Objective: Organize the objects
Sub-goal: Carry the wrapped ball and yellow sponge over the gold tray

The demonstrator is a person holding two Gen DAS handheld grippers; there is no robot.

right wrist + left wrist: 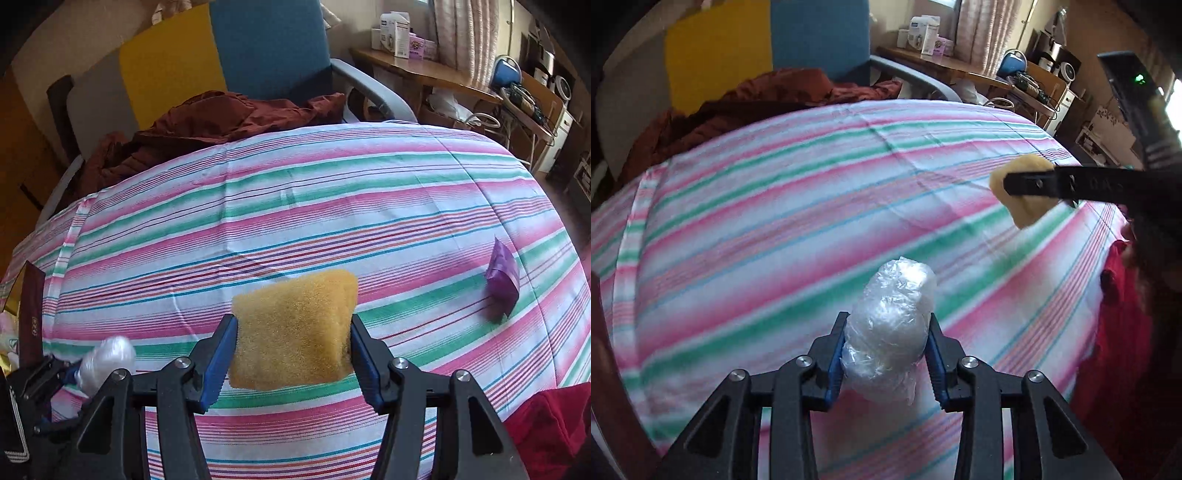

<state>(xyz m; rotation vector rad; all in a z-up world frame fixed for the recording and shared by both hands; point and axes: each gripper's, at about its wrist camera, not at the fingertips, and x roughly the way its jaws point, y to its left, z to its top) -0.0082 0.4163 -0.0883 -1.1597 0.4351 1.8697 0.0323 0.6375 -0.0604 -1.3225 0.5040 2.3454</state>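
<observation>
My left gripper [888,332] is shut on a clear plastic-wrapped white bundle [890,332], held above the striped cloth [775,206]. The bundle also shows in the right wrist view [105,360] at lower left. My right gripper [293,334] is shut on a yellow sponge [295,328], held above the cloth [332,206]. The sponge shows in the left wrist view [1023,192] at right, pinched by the right gripper [1015,184]. A small purple packet [503,282] lies on the cloth to the right.
A rust-brown garment [221,122] is heaped at the cloth's far edge against a blue and yellow chair [266,48]. A dark red box [31,317] stands at the left edge. Red fabric [550,424] lies at lower right. A wooden desk [424,70] with boxes stands behind.
</observation>
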